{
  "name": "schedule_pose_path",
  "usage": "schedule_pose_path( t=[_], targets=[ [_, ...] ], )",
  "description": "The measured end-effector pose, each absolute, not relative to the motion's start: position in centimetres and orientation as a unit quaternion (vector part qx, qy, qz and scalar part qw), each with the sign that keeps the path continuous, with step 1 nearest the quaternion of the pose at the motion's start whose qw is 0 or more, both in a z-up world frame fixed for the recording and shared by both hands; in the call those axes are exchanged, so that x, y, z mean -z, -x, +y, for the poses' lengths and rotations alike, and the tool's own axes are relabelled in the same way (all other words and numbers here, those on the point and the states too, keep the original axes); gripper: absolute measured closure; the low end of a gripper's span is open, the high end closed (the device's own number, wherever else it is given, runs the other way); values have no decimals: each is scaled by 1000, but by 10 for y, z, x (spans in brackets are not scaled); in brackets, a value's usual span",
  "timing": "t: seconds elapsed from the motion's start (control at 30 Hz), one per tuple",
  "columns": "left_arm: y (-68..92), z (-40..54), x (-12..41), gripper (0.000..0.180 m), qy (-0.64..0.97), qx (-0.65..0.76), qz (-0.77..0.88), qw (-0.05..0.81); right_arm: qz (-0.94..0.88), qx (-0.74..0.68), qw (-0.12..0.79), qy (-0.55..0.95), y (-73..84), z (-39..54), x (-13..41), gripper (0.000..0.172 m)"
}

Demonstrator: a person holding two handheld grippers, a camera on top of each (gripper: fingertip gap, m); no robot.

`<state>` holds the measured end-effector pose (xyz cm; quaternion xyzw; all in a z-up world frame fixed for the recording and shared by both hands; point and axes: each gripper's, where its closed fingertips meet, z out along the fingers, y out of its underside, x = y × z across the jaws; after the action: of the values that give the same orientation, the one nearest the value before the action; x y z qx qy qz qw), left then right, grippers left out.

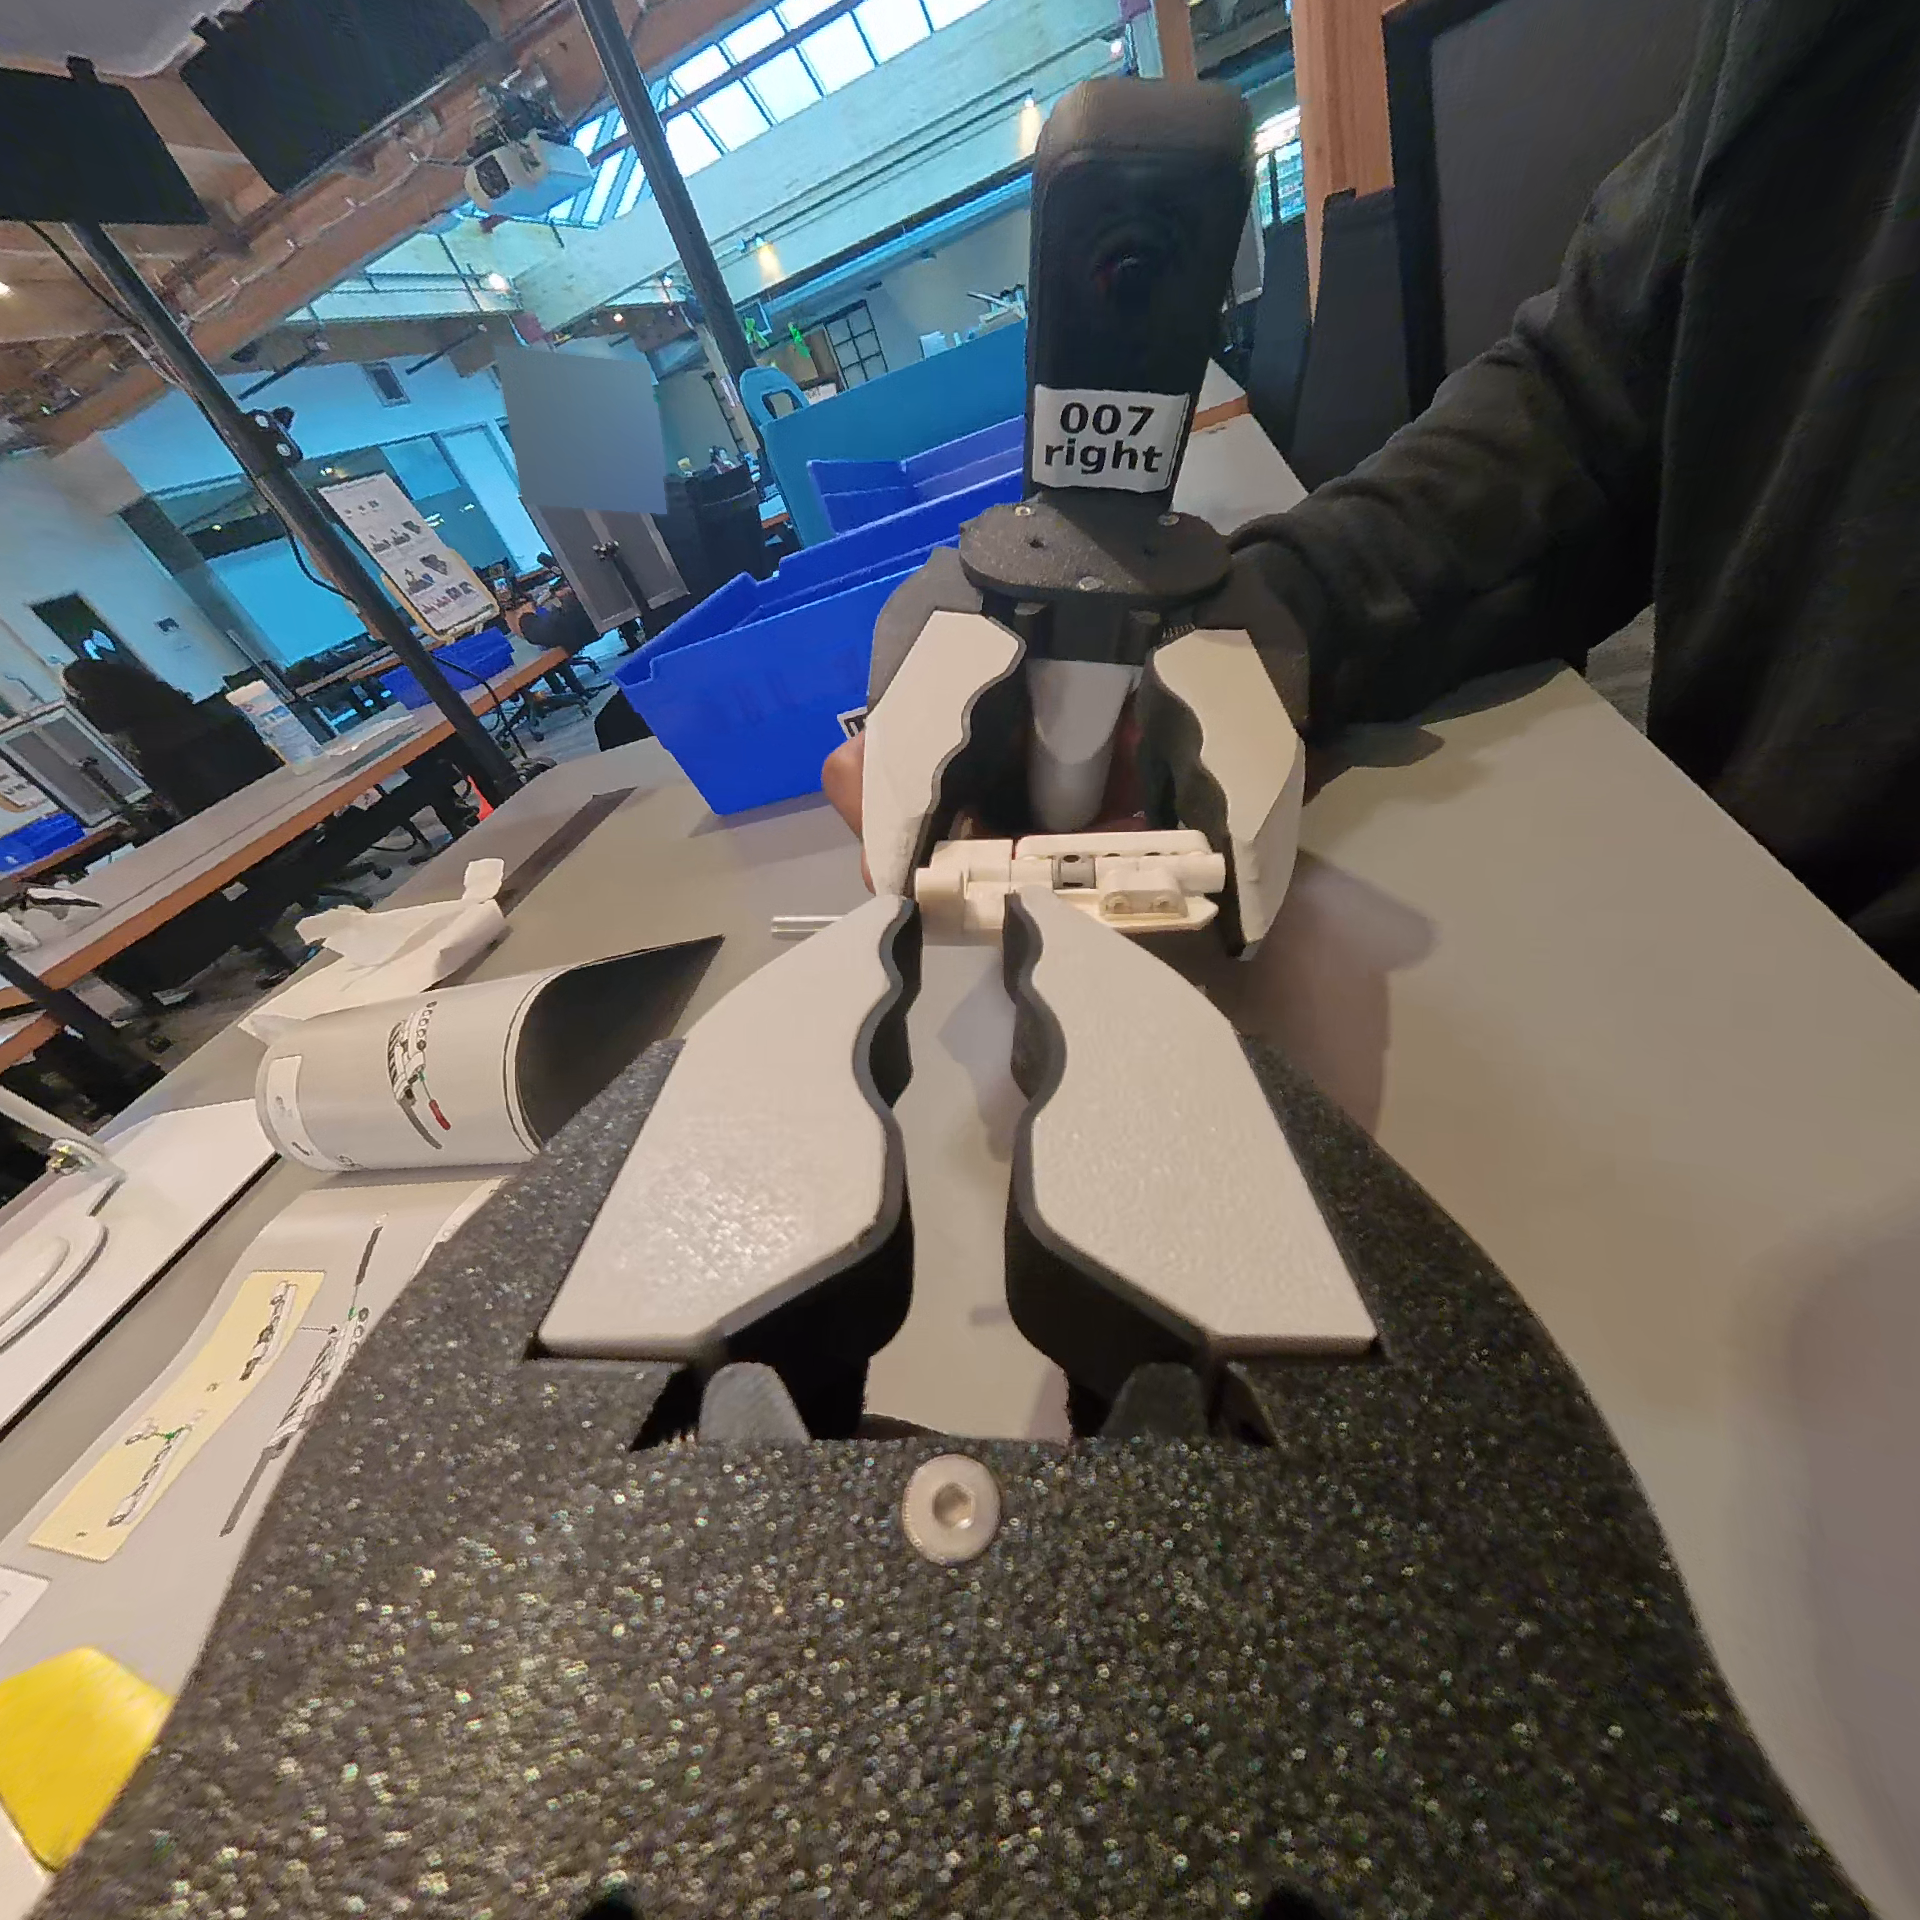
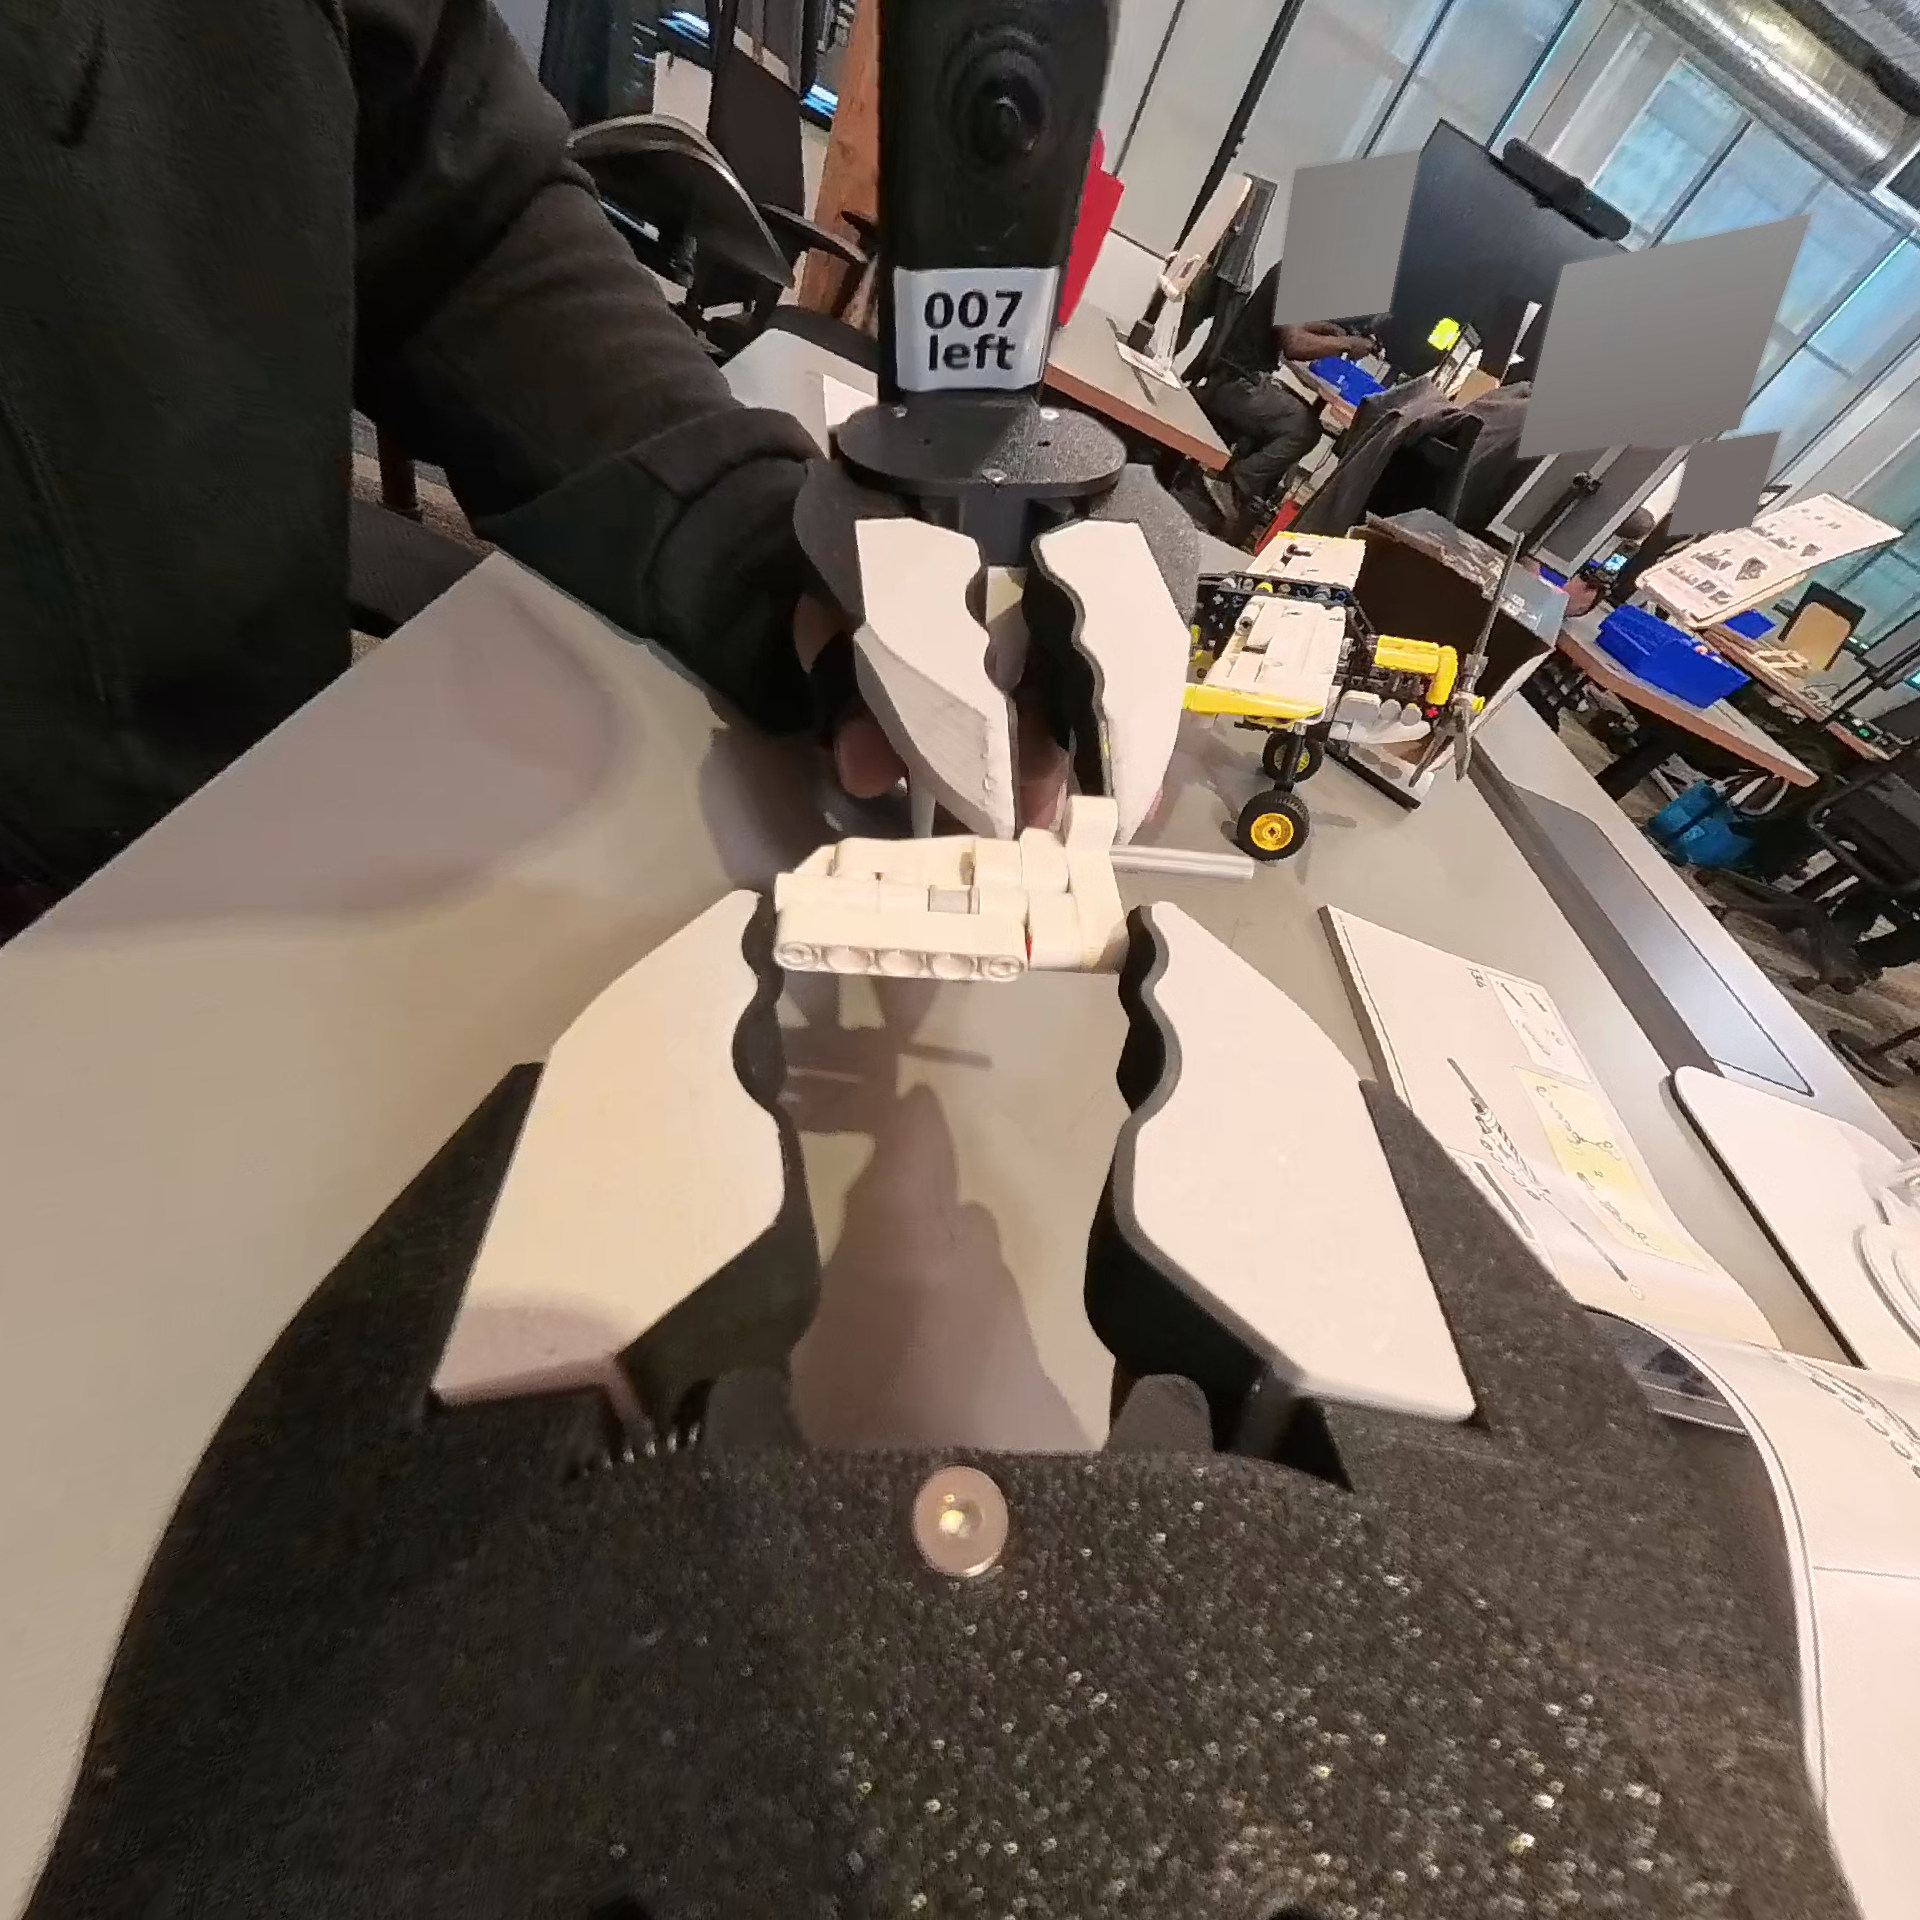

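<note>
A white brick assembly (image 2: 935, 914) hangs a little above the grey table (image 2: 312, 935), between my two grippers, which face each other. My right gripper (image 2: 951, 920) is shut on it, one pad on each end. It also shows in the left wrist view (image 1: 1101, 883), held across the right gripper's fingers (image 1: 1262, 831). My left gripper (image 1: 964, 914) is shut on a small white piece (image 1: 948, 885) at one end of the assembly. From the right wrist view this piece (image 2: 1091, 821) stands between the left fingers (image 2: 956, 727). A grey rod (image 2: 1184, 862) shows beside that end.
Blue bins (image 1: 748, 686), crumpled white paper (image 1: 395, 935) and a curled instruction booklet (image 1: 416, 1081) lie left of my left gripper. A yellow and white wheeled brick model (image 2: 1299, 655) and an open booklet (image 2: 1507, 1091) lie right of my right gripper. Dark sleeves (image 1: 1507, 520) reach in. Both grippers' tips are close together, under 4 cm apart.
</note>
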<state>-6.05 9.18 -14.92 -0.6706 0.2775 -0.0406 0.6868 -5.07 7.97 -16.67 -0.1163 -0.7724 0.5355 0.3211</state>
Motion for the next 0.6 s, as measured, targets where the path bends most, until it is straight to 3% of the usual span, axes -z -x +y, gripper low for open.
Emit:
schedule_pose_path(
  t=[0.2, 0.6],
  targets=[
    [67, 99, 154, 165, 696, 57, 241, 674, -780, -513, 333, 130, 57, 86, 172, 108],
    [79, 116, 157, 153, 748, 236, 39, 620, -761, -471, 407, 183, 79, 108, 172, 108]
  ],
)
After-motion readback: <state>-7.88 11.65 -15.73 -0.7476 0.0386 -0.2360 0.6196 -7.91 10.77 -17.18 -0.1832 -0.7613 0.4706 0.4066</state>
